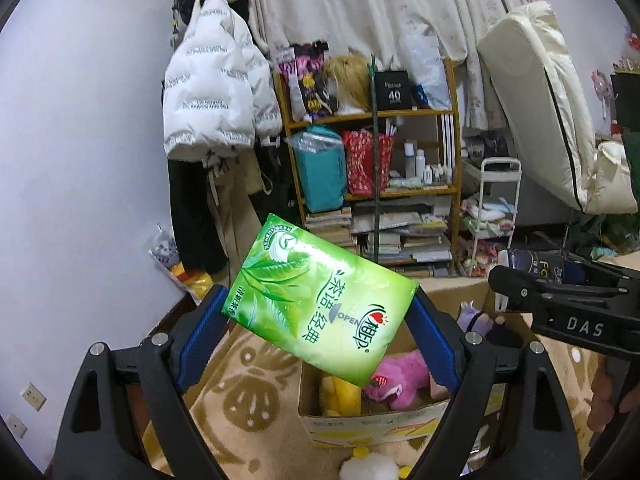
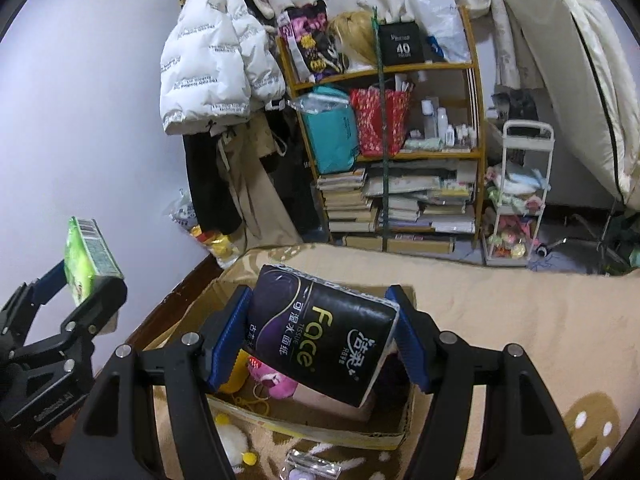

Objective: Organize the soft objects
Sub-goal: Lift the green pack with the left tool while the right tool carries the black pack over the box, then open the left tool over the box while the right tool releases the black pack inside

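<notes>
My left gripper (image 1: 318, 330) is shut on a green tissue pack (image 1: 316, 306), held tilted above an open cardboard box (image 1: 360, 420). Inside the box lie a pink plush toy (image 1: 400, 384) and a yellow plush toy (image 1: 340, 394). My right gripper (image 2: 320, 334) is shut on a black tissue pack (image 2: 324, 332) printed "Face", hanging over the same cardboard box (image 2: 320, 428). In the right wrist view the left gripper (image 2: 76, 292) shows at the far left with the green tissue pack (image 2: 90, 256). In the left wrist view the black tissue pack (image 1: 532, 266) peeks out at the right.
The box sits on a beige patterned blanket (image 2: 500, 320). A white fluffy toy (image 1: 370, 468) and a clear packet (image 2: 308, 468) lie in front of it. A wooden shelf (image 1: 372, 184) of books and bags, a hung white jacket (image 1: 216, 92) and a leaning mattress (image 1: 548, 100) stand behind.
</notes>
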A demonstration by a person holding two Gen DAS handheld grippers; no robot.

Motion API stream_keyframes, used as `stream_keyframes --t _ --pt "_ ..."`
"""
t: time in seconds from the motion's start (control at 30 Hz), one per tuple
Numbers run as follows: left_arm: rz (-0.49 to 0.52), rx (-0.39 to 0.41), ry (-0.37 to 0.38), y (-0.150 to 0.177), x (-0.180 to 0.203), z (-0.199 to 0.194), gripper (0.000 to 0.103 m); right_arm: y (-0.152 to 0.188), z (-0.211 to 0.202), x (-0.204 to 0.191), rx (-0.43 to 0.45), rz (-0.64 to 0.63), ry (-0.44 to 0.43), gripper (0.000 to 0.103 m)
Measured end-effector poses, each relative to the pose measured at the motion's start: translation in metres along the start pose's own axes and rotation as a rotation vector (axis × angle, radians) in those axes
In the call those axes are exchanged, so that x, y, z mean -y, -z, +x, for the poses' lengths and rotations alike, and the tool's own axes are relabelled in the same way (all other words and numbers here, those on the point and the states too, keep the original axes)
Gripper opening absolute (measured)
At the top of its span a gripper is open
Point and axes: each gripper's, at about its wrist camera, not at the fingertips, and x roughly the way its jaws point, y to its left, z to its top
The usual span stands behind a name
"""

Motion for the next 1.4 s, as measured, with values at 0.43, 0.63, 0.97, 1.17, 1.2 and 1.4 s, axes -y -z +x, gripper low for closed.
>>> stream_keyframes --t 0.43,0.63,0.97,1.17,1.2,1.4 --pt "0.035 -0.098 0.048 0.026 0.013 0.035 0.087 0.026 0.036 0.016 -0.111 0.055 -0.04 0.072" --pt "0.024 -0.142 0.085 0.035 0.02 0.047 0.087 0.03 0.045 0.023 -0.134 0.091 -0.041 0.072" --pt "0.011 -0.148 0.14 0.036 0.023 0.042 0.095 0.028 0.044 0.025 -0.137 0.087 -0.022 0.072" --pt "-0.008 -0.162 0.134 0.036 0.017 0.038 0.095 0.027 0.04 0.024 -0.131 0.077 -0.026 0.075" --pt "-0.005 -0.165 0.132 0.036 0.017 0.038 0.095 0.027 0.04 0.024 -0.129 0.075 -0.024 0.08" --pt "0.022 -0.171 0.11 0.037 0.017 0.023 0.096 0.024 0.03 0.021 -0.121 0.07 -0.007 0.088"
